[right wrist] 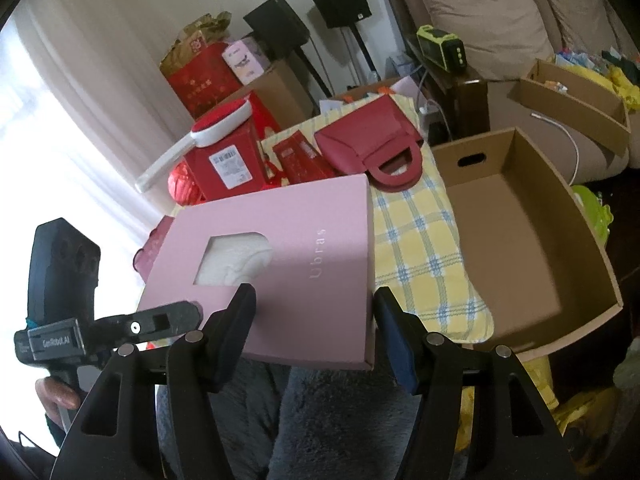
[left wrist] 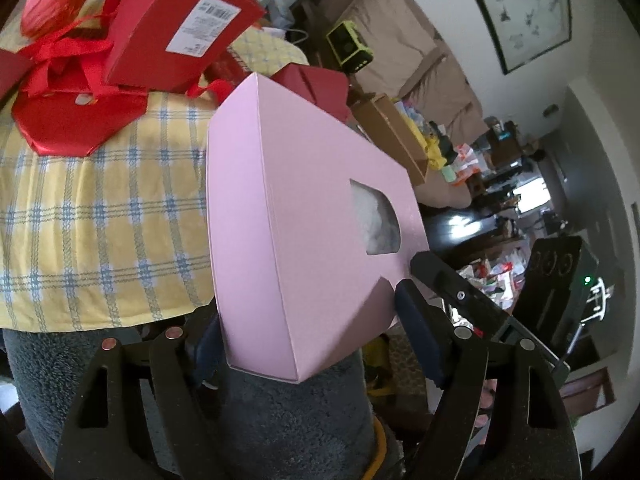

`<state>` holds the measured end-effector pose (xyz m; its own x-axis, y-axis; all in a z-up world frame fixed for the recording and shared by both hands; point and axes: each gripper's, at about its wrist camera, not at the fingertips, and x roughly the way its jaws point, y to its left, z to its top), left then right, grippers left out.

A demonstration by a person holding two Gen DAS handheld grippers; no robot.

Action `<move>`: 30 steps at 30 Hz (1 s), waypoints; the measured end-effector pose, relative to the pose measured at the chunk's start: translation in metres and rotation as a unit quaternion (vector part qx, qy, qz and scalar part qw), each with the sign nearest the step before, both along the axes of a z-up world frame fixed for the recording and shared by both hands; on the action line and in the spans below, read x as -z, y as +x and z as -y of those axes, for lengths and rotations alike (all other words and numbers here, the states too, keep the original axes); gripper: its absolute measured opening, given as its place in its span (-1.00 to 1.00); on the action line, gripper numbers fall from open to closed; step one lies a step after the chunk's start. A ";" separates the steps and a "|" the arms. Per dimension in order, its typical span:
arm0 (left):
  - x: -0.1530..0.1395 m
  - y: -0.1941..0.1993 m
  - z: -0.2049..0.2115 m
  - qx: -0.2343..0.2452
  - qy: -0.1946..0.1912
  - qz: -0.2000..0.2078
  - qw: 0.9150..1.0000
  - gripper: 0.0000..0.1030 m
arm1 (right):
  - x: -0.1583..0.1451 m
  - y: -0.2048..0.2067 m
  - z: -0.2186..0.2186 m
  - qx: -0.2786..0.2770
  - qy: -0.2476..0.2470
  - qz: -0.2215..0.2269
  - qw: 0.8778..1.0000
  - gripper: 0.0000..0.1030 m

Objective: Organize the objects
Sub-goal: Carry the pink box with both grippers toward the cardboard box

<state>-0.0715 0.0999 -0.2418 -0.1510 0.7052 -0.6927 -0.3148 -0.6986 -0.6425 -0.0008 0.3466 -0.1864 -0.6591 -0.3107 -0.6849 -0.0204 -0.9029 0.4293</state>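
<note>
The pink box [right wrist: 280, 264] is held clear of the checked bench [right wrist: 424, 248], pinched at its near end by the left claw [left wrist: 316, 332] and the right claw [right wrist: 316, 328]. The box could twist and slip, missing the empty carton [right wrist: 520, 240] at right.

Black hand-held gripper [right wrist: 312, 320]; blue pads [right wrist: 396, 344].

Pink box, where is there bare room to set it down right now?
The brown cardboard box right of the table is empty inside. A bare strip of checked tablecloth lies between the pink box and that cardboard box. The far end is crowded with the red handbag and red gift boxes.
</note>
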 end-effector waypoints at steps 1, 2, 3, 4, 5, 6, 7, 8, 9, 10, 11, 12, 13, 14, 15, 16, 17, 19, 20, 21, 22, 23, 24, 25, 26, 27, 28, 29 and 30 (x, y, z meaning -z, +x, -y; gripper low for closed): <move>-0.001 0.001 -0.001 0.001 -0.001 -0.003 1.000 0.48 | -0.001 0.000 0.000 0.001 0.002 -0.001 1.000 0.22; -0.003 0.002 -0.002 0.001 0.000 -0.005 1.000 0.48 | -0.003 0.001 -0.001 0.002 0.003 -0.003 1.000 0.22; -0.006 0.003 -0.003 0.002 0.002 -0.008 1.000 0.48 | -0.005 0.002 -0.002 0.002 0.003 -0.005 1.000 0.22; -0.008 0.004 -0.003 0.002 0.002 -0.011 1.000 0.48 | -0.006 0.003 -0.002 0.002 0.003 -0.007 1.000 0.22; -0.009 0.005 -0.004 0.002 0.004 -0.013 1.000 0.48 | -0.008 0.004 -0.003 0.002 0.003 -0.009 1.000 0.22; -0.011 0.005 -0.004 0.003 0.004 -0.016 1.000 0.48 | -0.009 0.004 -0.003 0.003 0.004 -0.011 1.000 0.22; -0.013 0.006 -0.004 0.002 0.005 -0.018 1.000 0.48 | -0.010 0.004 -0.003 0.003 0.005 -0.012 1.000 0.22; -0.014 0.007 -0.004 0.002 0.005 -0.020 1.000 0.48 | -0.012 0.005 -0.002 0.003 0.005 -0.014 1.000 0.22; -0.016 0.007 -0.004 0.001 0.007 -0.022 1.000 0.48 | -0.013 0.006 -0.002 0.004 0.005 -0.017 1.000 0.22; -0.018 0.007 -0.004 0.001 0.007 -0.026 1.000 0.48 | -0.015 0.006 -0.002 0.005 0.005 -0.020 1.000 0.22; -0.020 0.008 -0.003 0.001 0.008 -0.028 1.000 0.48 | -0.016 0.006 -0.001 0.006 0.006 -0.023 1.000 0.22; -0.022 0.009 -0.003 0.001 0.009 -0.031 0.999 0.48 | -0.018 0.007 -0.001 0.008 0.006 -0.026 1.000 0.22; -0.023 0.009 -0.003 0.001 0.010 -0.034 0.999 0.48 | -0.019 0.007 0.000 0.008 0.007 -0.028 1.000 0.21; -0.024 0.009 -0.003 0.001 0.011 -0.036 0.999 0.48 | -0.021 0.008 0.000 0.009 0.009 -0.029 0.999 0.21; -0.025 0.010 -0.003 0.001 0.012 -0.038 0.999 0.48 | -0.022 0.008 0.000 0.009 0.010 -0.031 0.999 0.21; -0.026 0.009 -0.003 0.002 0.014 -0.039 0.999 0.48 | -0.023 0.009 0.000 0.010 0.010 -0.033 0.999 0.21; -0.026 0.010 -0.003 0.003 0.015 -0.041 0.999 0.48 | -0.025 0.009 0.000 0.010 0.012 -0.034 0.999 0.21; -0.027 0.010 -0.003 0.003 0.018 -0.044 0.999 0.48 | -0.027 0.011 0.000 0.010 0.014 -0.037 0.999 0.21; -0.028 0.011 -0.003 0.003 0.019 -0.045 0.999 0.48 | -0.029 0.011 0.000 0.011 0.015 -0.038 0.999 0.21; -0.029 0.011 -0.003 0.003 0.020 -0.046 0.999 0.48 | -0.030 0.011 0.000 0.011 0.017 -0.039 0.999 0.21; -0.030 0.011 -0.003 0.003 0.020 -0.048 0.999 0.48 | -0.031 0.012 0.000 0.011 0.017 -0.041 0.999 0.21; -0.031 0.012 -0.003 0.003 0.021 -0.049 0.999 0.48 | -0.032 0.013 0.000 0.011 0.018 -0.042 0.999 0.21; -0.033 0.011 -0.003 0.003 0.022 -0.051 0.998 0.48 | -0.033 0.013 0.000 0.011 0.020 -0.044 0.999 0.21; -0.033 0.012 -0.003 0.003 0.023 -0.052 0.998 0.48 | -0.034 0.014 0.000 0.011 0.021 -0.045 0.999 0.21; -0.034 0.012 -0.003 0.003 0.023 -0.053 0.998 0.48 | -0.035 0.015 -0.001 0.011 0.020 -0.046 0.999 0.21; -0.035 0.013 -0.004 0.004 0.024 -0.055 0.998 0.48 | -0.035 0.016 -0.001 0.012 0.020 -0.047 0.999 0.21; -0.035 0.013 -0.004 0.003 0.024 -0.056 0.998 0.48 | -0.036 0.016 -0.001 0.013 0.020 -0.047 0.999 0.21; -0.036 0.014 -0.004 0.003 0.024 -0.057 0.998 0.48 | -0.036 0.017 -0.001 0.014 0.021 -0.048 0.999 0.21; -0.038 0.014 -0.004 0.003 0.023 -0.059 0.998 0.48 | -0.037 0.017 -0.001 0.014 0.021 -0.049 0.998 0.21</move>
